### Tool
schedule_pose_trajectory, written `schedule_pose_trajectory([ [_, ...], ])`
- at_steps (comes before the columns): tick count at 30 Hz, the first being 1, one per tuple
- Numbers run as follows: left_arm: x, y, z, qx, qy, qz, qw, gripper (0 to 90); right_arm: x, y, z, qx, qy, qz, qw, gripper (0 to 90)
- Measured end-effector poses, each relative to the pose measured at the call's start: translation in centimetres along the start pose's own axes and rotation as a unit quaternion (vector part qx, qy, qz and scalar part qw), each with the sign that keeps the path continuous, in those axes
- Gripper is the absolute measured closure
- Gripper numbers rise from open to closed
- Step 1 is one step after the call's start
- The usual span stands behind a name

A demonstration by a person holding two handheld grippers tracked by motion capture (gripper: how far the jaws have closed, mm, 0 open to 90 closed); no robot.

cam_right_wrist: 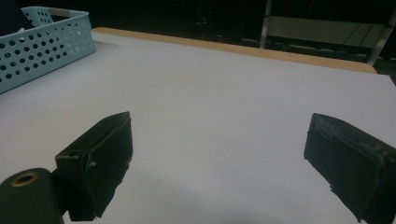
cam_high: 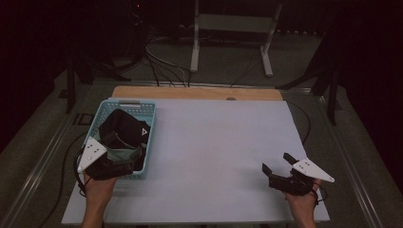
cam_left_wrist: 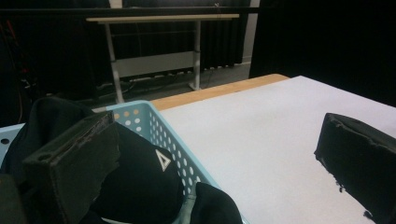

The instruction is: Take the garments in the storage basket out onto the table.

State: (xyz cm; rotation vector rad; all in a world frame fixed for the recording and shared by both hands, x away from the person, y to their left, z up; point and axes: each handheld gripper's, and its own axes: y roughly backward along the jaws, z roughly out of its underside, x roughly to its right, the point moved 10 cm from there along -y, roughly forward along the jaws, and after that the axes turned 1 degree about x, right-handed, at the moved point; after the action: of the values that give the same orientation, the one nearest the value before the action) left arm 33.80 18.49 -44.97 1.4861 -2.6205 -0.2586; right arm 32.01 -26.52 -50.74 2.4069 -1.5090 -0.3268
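Note:
A light blue perforated basket (cam_high: 148,126) stands at the table's left and holds a black garment (cam_high: 121,127) with a small white triangle logo. My left gripper (cam_high: 111,164) hovers at the basket's near end, above the clothing. In the left gripper view the left gripper (cam_left_wrist: 215,168) is open: one jaw stands over the black garment (cam_left_wrist: 140,186), the other over bare table beyond the basket wall (cam_left_wrist: 175,144). My right gripper (cam_high: 275,162) is open near the front right corner. In the right gripper view the right gripper (cam_right_wrist: 224,163) has nothing between its jaws.
The white table top (cam_high: 218,142) has a wooden strip (cam_high: 197,92) along its far edge. A grey-green piece of cloth (cam_high: 124,154) lies in the basket's near end. Beyond the table stand a white desk frame (cam_high: 233,23) and floor cables (cam_high: 164,66). The basket (cam_right_wrist: 42,42) sits far left of the right gripper.

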Motion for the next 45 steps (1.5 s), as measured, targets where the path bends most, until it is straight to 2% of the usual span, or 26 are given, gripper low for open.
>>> schedule_pose_trajectory([
  [2, 0.0, 0.0, 0.0, 0.002, -0.003, 0.001, 1.0, 0.1, 0.1, 0.0, 0.0, 0.0, -0.001, 0.001, 1.0, 8.0],
  [6, -0.1, 0.3, -0.6, 0.031, -0.007, 0.006, 0.9995, 0.1, 0.0, 0.0, 0.1, -0.002, 0.001, -0.001, 1.0, 8.0],
  [7, -0.1, 0.3, -0.6, 0.031, -0.007, 0.006, 0.9995, 0.1, 0.0, 0.0, 0.1, -0.002, 0.001, -0.001, 1.0, 8.0],
  [8, -0.2, 0.4, -0.9, 0.045, 0.003, 0.011, 0.9989, 0.1, -0.1, -0.1, 0.1, -0.002, 0.002, -0.002, 1.0, 8.0],
  [11, -0.5, 0.5, -1.0, 0.05, 0.014, 0.016, 0.9985, 0.1, -0.1, -0.1, 0.1, -0.003, 0.003, -0.002, 1.0, 8.0],
  [12, -0.7, 0.6, -1.0, 0.056, 0.028, 0.022, 0.9978, 0.1, -0.1, -0.1, 0.1, -0.003, 0.003, -0.002, 1.0, 8.0],
  [14, -0.8, 0.6, -1.0, 0.056, 0.036, 0.029, 0.9974, 0.1, -0.1, -0.1, 0.1, -0.003, 0.003, -0.002, 1.0, 8.0],
  [16, -1.1, 0.6, -0.7, 0.047, 0.056, 0.04, 0.9966, 0.1, -0.1, -0.1, 0.1, -0.003, 0.004, -0.002, 1.0, 8.0],
  [17, -1.1, 0.6, -0.7, 0.047, 0.056, 0.04, 0.9966, 0.1, -0.1, -0.1, 0.1, -0.003, 0.004, -0.002, 1.0, 8.0],
  [18, -1.4, 0.6, -0.6, 0.045, 0.051, 0.027, 0.9973, 0.1, -0.2, -0.1, 0.1, -0.003, 0.005, -0.003, 1.0, 8.0],
  [20, -1.5, 0.7, -0.7, 0.044, 0.051, 0.027, 0.9973, 0.1, -0.2, -0.1, 0.1, -0.003, 0.006, -0.003, 1.0, 8.0],
  [27, -2.4, 1.2, -1.0, 0.039, 0.055, 0.001, 0.9977, 0.1, -0.3, -0.2, 0.2, -0.004, 0.009, -0.002, 1.0, 8.0],
  [30, -2.8, 1.3, -1.1, 0.037, 0.05, -0.015, 0.998, 0.1, -0.4, -0.2, 0.2, -0.004, 0.01, -0.001, 0.9999, 8.0],
  [38, -3.3, 0.7, -0.8, 0.013, 0.053, -0.02, 0.9983, 0.1, -0.4, -0.2, 0.3, -0.005, 0.007, 0.003, 1.0, 8.0],
  [45, -3.6, 0.5, -1.1, 0.009, 0.049, -0.021, 0.9985, 0.1, -0.6, -0.3, 0.3, -0.004, 0.008, 0.002, 1.0, 8.0],
])
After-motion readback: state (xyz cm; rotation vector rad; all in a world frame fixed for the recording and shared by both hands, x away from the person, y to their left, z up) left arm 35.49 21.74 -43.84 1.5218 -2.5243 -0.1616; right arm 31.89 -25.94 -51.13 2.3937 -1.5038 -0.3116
